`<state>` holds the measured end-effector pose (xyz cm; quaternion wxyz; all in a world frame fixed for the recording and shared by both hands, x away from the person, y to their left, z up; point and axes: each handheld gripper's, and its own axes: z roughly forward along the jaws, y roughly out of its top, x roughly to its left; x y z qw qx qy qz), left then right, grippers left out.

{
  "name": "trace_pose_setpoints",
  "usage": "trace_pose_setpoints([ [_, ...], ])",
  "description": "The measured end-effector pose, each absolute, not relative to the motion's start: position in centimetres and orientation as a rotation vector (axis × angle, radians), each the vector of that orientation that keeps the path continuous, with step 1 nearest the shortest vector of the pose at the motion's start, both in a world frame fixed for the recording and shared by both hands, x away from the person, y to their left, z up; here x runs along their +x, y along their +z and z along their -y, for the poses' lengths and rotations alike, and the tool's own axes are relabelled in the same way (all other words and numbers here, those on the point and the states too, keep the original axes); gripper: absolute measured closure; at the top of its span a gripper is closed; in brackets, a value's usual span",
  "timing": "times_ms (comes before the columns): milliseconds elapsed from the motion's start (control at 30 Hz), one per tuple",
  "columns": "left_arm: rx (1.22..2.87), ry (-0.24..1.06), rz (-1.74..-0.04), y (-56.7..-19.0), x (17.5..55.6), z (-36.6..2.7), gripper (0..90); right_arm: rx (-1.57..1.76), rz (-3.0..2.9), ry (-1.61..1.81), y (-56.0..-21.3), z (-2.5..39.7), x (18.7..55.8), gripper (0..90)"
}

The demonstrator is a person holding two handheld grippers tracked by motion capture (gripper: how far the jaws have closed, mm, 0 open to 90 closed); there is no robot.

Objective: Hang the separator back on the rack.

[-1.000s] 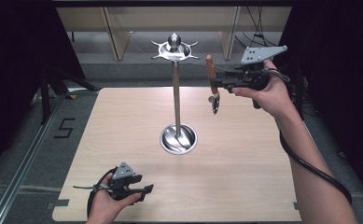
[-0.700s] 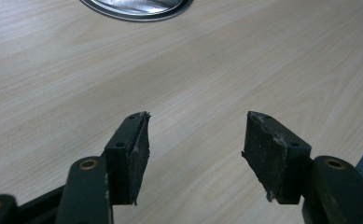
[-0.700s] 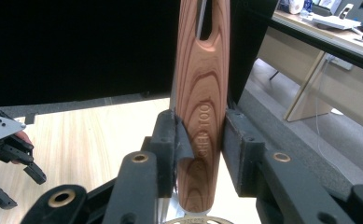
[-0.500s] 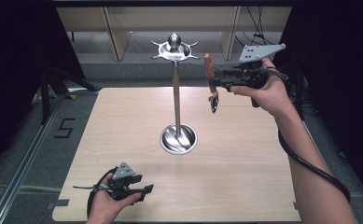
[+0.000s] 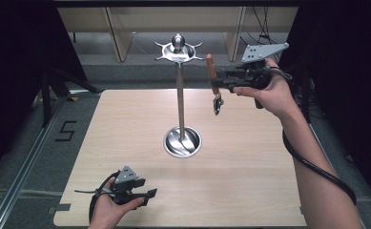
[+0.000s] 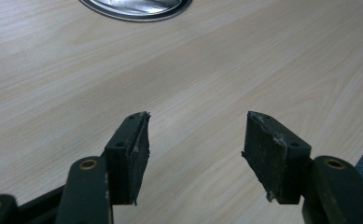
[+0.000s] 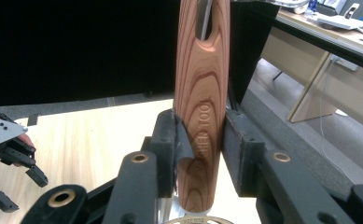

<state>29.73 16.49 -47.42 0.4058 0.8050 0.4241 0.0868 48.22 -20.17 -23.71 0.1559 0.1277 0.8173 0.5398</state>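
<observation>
Jaws of right gripper (image 7: 198, 154) clamp wooden handle (image 7: 201, 93) engraved "TOOL"; remaining letters unclear.

tool head (image 5: 217, 105): too small in high view to tell what kind
wooden handle (image 7: 201, 93): top cut by frame edge in right gripper view, lower end hidden behind jaws
stand base (image 6: 137, 7): cut off at top edge of left gripper view
handle lettering: partly hidden by jaw pad

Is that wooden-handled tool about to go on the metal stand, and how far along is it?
Picked up: the right gripper clamps the wooden-handled tool in the air, upright, beside the metal stand. Probably left: hanging it on the stand's top hooks, which look bare. The left gripper rests open near the table's front edge.
</observation>
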Motion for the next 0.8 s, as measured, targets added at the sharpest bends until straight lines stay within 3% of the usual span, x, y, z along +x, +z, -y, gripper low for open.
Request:
trace_pose_setpoints([
  [800,2.031,0.219,-1.066,-47.43,29.74,-16.48,39.6,0.38,-2.376,1.537,-23.51,19.56,48.61,68.5],
])
